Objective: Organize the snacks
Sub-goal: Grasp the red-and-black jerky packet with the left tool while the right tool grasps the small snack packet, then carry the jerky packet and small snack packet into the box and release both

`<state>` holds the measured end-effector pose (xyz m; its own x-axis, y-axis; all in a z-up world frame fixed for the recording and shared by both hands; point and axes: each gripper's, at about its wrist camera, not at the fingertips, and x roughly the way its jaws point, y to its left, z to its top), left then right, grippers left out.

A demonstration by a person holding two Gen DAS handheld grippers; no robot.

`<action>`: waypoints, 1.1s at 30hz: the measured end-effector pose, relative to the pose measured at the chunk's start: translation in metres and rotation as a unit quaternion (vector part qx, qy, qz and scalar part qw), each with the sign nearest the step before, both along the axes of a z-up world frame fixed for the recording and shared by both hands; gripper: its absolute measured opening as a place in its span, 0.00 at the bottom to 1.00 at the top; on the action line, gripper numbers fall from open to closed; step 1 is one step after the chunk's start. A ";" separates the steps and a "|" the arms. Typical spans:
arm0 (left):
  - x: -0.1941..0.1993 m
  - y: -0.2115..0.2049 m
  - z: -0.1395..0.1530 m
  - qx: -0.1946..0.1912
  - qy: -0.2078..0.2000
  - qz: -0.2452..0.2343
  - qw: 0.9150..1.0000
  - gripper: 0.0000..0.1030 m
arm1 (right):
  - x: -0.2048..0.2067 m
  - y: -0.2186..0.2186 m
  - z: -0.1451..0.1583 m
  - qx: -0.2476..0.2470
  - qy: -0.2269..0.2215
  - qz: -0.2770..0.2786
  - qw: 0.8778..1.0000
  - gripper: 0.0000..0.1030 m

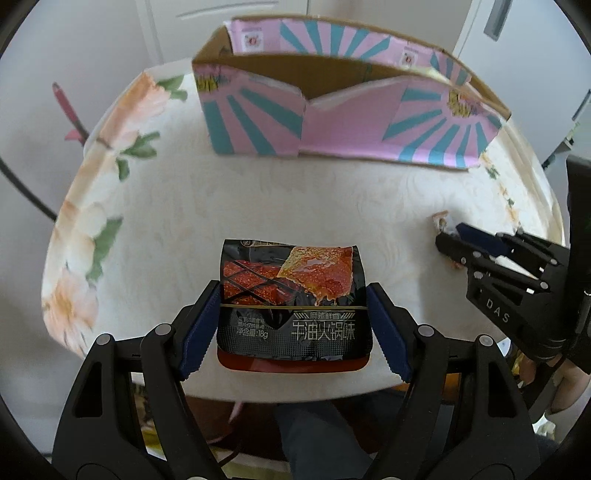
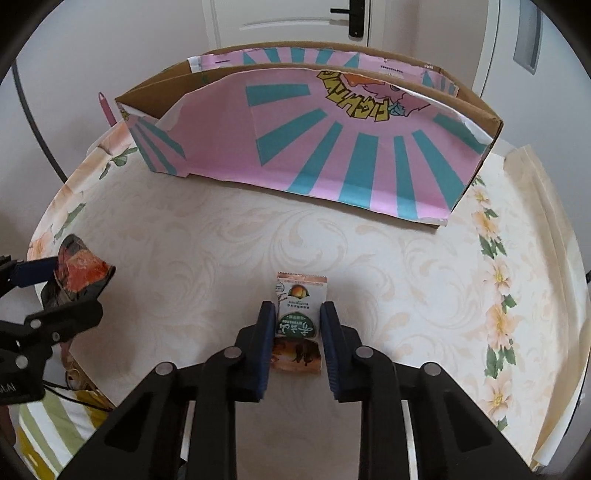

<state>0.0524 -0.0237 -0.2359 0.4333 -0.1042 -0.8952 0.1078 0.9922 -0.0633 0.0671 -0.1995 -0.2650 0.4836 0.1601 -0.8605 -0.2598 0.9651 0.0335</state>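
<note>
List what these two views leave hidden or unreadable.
- Inside of the pink box: its front wall blocks the floor in both views, so any contents are unseen.
- Black snack packet: lower edge cut off by the table rim in the left view; crumpled and half hidden behind the left gripper in the right view.
- Small peach packet: print too small to read; in the left view the right gripper covers it.

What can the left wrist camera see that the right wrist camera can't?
Only the left wrist view shows the front print of the black snack packet between the left gripper pads. Only the right wrist view shows the small orange-and-white packet's face, gripped by the right gripper, and a door handle. Both show the pink and teal box on the flowered table.
</note>
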 end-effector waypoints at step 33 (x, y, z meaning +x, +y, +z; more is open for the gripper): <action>0.186 0.004 0.121 -0.073 -0.063 -0.164 0.982 0.73 | 0.089 -0.004 0.162 0.079 -0.088 -0.132 0.984 0.21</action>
